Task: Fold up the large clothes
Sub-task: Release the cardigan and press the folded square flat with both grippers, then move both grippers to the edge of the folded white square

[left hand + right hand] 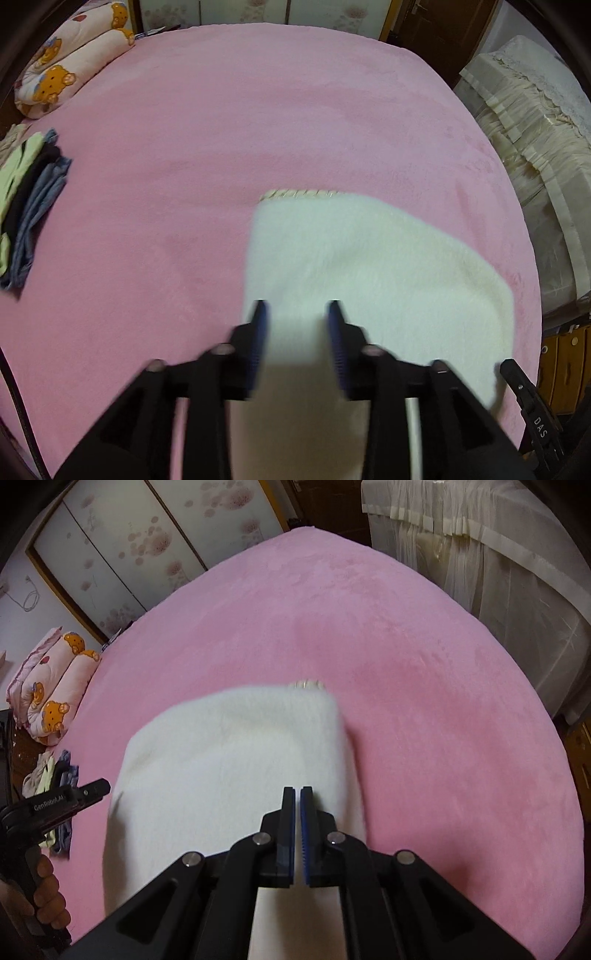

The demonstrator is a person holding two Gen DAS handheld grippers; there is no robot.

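Note:
A white fluffy garment [369, 258] lies folded on the pink bed cover [221, 129], with a ribbed cream hem at its far edge. My left gripper [297, 306] hovers over the garment's near left part. It is open, and its blue pads stand apart with only the cloth below showing between them. In the right wrist view the same garment [229, 746] fills the lower middle. My right gripper [298, 790] is over its right edge, pads almost together and nothing seen between them. A hand [48, 897] holds the left gripper's handle at the lower left.
A stack of folded clothes [29, 206] lies at the bed's left edge. A rolled bear-print quilt [74, 59] is at the far left corner. Cream drapery [535, 147] hangs along the right side. Flowered wardrobe doors [129, 535] stand behind the bed.

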